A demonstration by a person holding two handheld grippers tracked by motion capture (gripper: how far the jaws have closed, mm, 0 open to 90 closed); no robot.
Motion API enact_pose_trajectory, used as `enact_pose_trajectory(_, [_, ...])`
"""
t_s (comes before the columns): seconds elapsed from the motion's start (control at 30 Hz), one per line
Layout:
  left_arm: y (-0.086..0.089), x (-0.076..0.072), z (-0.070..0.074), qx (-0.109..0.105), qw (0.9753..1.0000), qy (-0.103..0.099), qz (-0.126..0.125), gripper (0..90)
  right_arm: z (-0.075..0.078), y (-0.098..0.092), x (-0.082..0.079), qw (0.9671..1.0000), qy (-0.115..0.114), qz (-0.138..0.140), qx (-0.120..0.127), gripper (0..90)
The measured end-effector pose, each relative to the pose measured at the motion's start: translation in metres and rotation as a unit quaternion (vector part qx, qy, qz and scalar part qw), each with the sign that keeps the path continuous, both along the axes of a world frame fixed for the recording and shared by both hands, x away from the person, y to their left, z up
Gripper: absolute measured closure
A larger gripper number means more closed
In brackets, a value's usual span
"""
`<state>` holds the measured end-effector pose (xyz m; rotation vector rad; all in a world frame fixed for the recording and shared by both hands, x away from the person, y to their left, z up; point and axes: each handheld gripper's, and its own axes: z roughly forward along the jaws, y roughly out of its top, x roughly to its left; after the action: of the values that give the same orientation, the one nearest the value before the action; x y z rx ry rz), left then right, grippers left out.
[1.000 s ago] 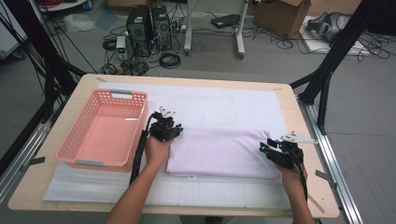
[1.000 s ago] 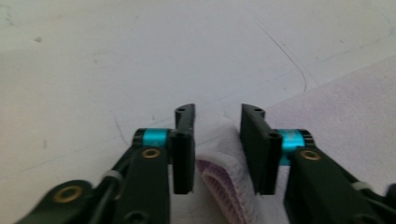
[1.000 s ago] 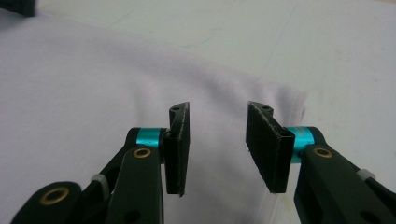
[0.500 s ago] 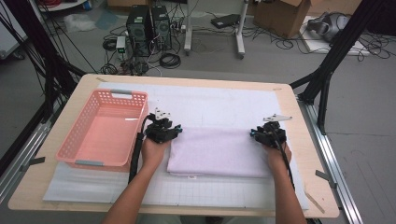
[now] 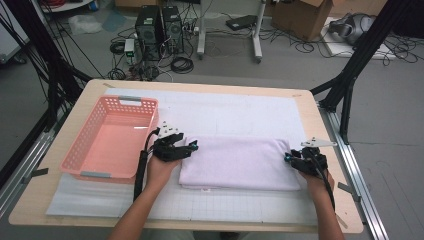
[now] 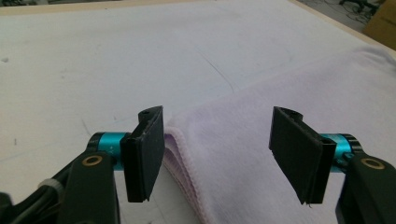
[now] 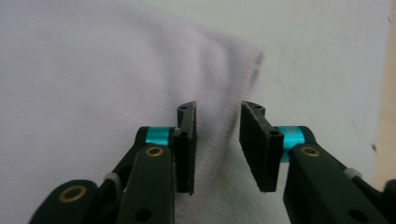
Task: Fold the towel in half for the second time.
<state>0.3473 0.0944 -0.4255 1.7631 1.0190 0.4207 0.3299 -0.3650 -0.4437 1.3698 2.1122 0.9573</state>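
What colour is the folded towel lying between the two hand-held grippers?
Pale lilac: the towel shows best in the high view.

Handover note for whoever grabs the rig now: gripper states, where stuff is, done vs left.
Left gripper: open wide, jaws either side of the folded lilac towel's left edge, nothing clamped.
Right gripper: jaws narrowly apart around the towel's right edge; whether they pinch the cloth I cannot tell.
Towel lies flat, folded in layers, on the white mat, right of the pink basket, which holds nothing.
Done: towel folded.
Left, likely: grip both ends and either fold again or lift it into the basket.
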Motion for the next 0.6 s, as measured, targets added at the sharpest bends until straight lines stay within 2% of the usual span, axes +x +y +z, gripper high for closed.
enact_pose_trajectory(0.03, [0.001, -0.002, 0.001, -0.003, 1.0000, -0.006, -0.002, 34.5, 0.000, -0.004, -0.001, 0.9998, -0.002, -0.017, 0.011, 63.5])
enact_pose_trajectory(0.1, [0.001, -0.006, 0.002, -0.007, 0.9999, -0.009, -0.009, 33.6, 0.003, -0.007, -0.005, 0.9994, -0.011, -0.028, 0.017, 64.4])
enact_pose_trajectory(0.2, [0.000, -0.011, 0.002, -0.006, 0.9997, -0.012, -0.018, 31.6, 0.007, -0.008, -0.016, 0.9984, -0.032, -0.021, 0.043, 60.2])
enact_pose_trajectory(0.3, [0.000, -0.018, 0.001, -0.017, 0.9994, -0.011, -0.029, 27.1, 0.011, -0.007, -0.030, 0.9967, -0.050, -0.014, 0.062, 49.4])
enact_pose_trajectory(0.43, [0.004, -0.029, 0.002, -0.032, 0.9986, -0.021, -0.035, 21.0, 0.016, -0.004, -0.046, 0.9958, -0.073, 0.003, 0.054, 39.2])
enact_pose_trajectory(0.53, [0.007, -0.036, 0.001, -0.042, 0.9974, -0.027, -0.052, 20.6, 0.021, -0.002, -0.054, 0.9945, -0.084, 0.004, 0.063, 29.7])
enact_pose_trajectory(0.6, [0.009, -0.039, 0.000, -0.037, 0.9969, -0.033, -0.061, 20.8, 0.022, 0.000, -0.058, 0.9946, -0.085, 0.009, 0.057, 27.4])
